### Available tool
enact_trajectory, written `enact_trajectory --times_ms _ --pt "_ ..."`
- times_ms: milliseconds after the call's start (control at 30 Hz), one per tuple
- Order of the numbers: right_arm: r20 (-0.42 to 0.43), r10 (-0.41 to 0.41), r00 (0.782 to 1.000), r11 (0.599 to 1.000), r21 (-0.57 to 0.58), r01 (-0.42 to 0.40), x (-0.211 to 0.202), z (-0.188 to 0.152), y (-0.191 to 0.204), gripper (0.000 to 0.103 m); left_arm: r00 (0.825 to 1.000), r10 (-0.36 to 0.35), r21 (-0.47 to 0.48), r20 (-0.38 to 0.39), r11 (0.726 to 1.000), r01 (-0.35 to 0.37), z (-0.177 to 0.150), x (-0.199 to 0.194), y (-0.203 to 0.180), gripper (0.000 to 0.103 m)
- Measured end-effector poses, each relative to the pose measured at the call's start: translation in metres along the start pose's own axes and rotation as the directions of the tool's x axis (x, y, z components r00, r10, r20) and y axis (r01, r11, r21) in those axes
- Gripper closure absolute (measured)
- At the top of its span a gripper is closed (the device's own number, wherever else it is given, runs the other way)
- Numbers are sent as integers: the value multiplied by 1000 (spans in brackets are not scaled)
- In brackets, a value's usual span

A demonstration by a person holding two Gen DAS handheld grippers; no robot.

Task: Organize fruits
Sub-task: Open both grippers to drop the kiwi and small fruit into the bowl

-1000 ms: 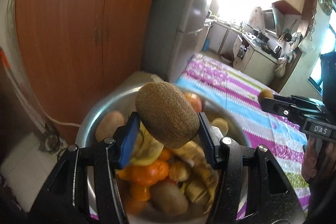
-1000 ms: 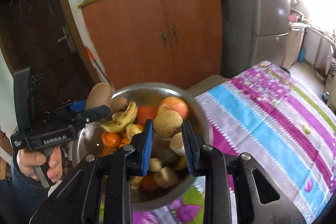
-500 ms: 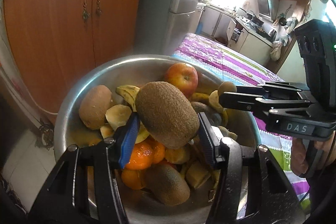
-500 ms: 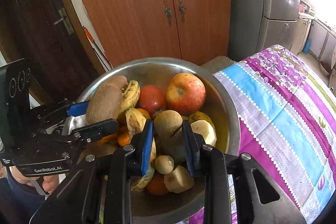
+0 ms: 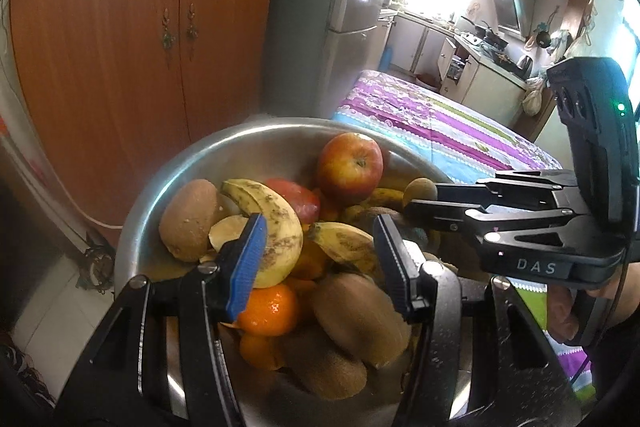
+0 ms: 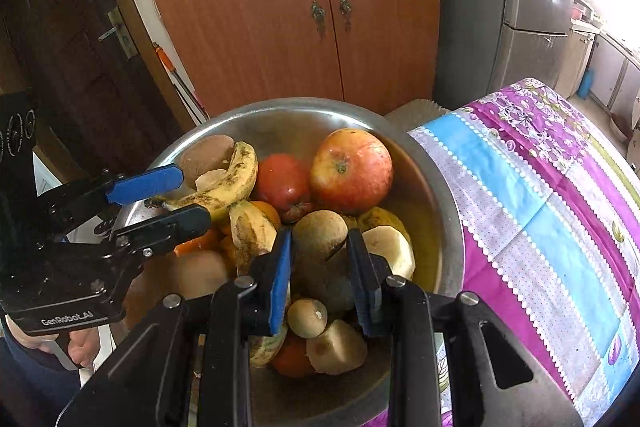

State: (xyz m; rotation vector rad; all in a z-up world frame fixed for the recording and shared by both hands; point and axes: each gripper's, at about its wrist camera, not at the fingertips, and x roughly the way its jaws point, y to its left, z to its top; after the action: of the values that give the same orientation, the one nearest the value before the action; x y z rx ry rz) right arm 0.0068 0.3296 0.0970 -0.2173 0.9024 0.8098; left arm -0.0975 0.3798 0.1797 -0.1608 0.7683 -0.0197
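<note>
A steel bowl point(image 5: 280, 125) point(image 6: 280, 103) is heaped with fruit: a red apple point(image 5: 350, 167) point(image 6: 351, 171), spotted bananas point(image 5: 268, 219) point(image 6: 228, 187), oranges point(image 5: 268, 307) and several brown fruits. My left gripper point(image 5: 320, 259) point(image 6: 168, 203) hovers open over the pile with nothing between its pads. A fuzzy kiwi point(image 5: 356, 311) lies in the bowl just under its right finger. My right gripper point(image 6: 320, 279) point(image 5: 416, 197) is shut on a small round brown fruit point(image 6: 320, 235) point(image 5: 420, 189), held low over the bowl's right side.
The bowl stands at the corner of a table with a striped purple and blue cloth point(image 6: 540, 207) point(image 5: 420, 115). A wooden cupboard point(image 5: 120, 47) and a grey fridge point(image 6: 536, 7) stand behind. A person's hands point(image 6: 80, 347) point(image 5: 560, 311) hold the grippers.
My left gripper has opened and let the kiwi fall into the bowl. The right gripper keeps its hold on the brown fruit and has come lower over the pile.
</note>
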Motion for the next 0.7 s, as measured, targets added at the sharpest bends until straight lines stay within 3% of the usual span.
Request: enact_trajectory --times_ms 100,167,233,367,433,500,533,600,700 --pt "5 -6 1000 1000 3 6 -2 -2 -2 61 1000 15 2 -6 1000 -15 0 2 -1 46" --pt "18 -20 1000 1000 8 19 -7 -3 -4 51 999 37 3 -8 999 -37 0 3 -2 37" --pt "55 -28 998 1000 16 27 -18 -4 -5 49 998 55 6 4 998 -55 0 1 -5 30" --pt "188 -84 979 996 13 83 -74 -17 -11 45 997 54 30 50 998 -55 3 -10 -19 28" --pt "255 -143 956 990 31 140 -104 -32 -20 42 995 28 80 97 996 -36 3 -20 -42 28" --pt "316 -242 917 970 92 224 -137 -59 -38 9 990 -52 167 129 985 30 -2 -30 -79 26" --pt "345 -309 886 950 145 275 -155 -80 -52 2 987 -88 211 136 976 58 -6 -34 -97 24" --pt "342 -400 850 914 223 340 -173 -110 -75 0 975 -177 305 131 944 130 -16 -38 -141 18" --pt "193 -539 820 823 327 464 -177 -159 -121 0 960 -276 385 52 892 236 -30 -26 -193 10"
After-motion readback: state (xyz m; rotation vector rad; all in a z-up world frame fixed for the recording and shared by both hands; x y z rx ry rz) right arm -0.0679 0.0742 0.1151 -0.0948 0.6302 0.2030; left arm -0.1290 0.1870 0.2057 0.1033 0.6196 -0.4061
